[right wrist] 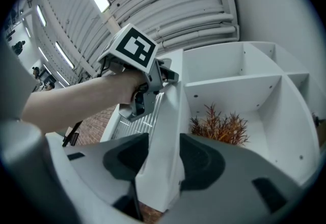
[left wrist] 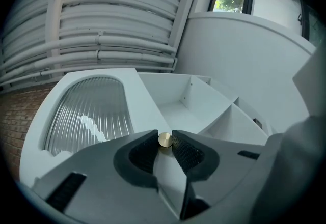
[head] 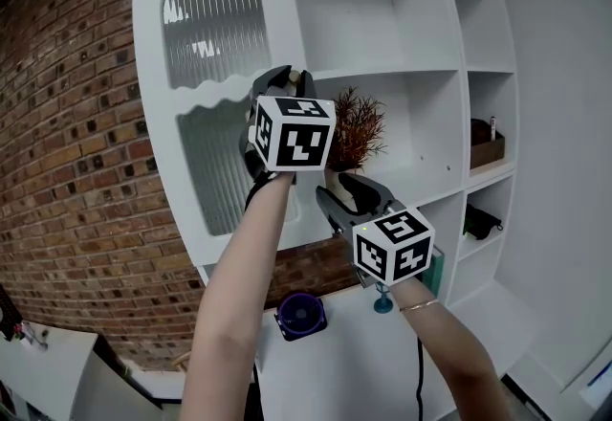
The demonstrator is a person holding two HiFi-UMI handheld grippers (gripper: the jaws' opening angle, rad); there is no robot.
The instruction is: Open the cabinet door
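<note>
The white cabinet door (head: pixel 153 46) with ribbed glass panes stands partly swung out from the shelf unit. Its small brass knob (left wrist: pixel 164 140) sits between the pads of my left gripper (left wrist: pixel 164 138), which touch it on both sides. In the head view the left gripper (head: pixel 287 81) is at the door's right edge, at mid height. Lower down, my right gripper (head: pixel 330 201) straddles the same door edge (right wrist: pixel 165 126). The panel fills the gap between the right gripper's (right wrist: pixel 164 142) wide-set pads. The left gripper's marker cube (right wrist: pixel 133 47) shows above it.
Behind the door a dried plant (head: pixel 356 127) stands in a pot on a middle shelf. Small dark items (head: pixel 486 146) sit on the right-hand shelves. A purple object (head: pixel 301 314) and a teal one (head: pixel 382 299) rest on the lower ledge. A brick wall (head: pixel 67 122) lies to the left.
</note>
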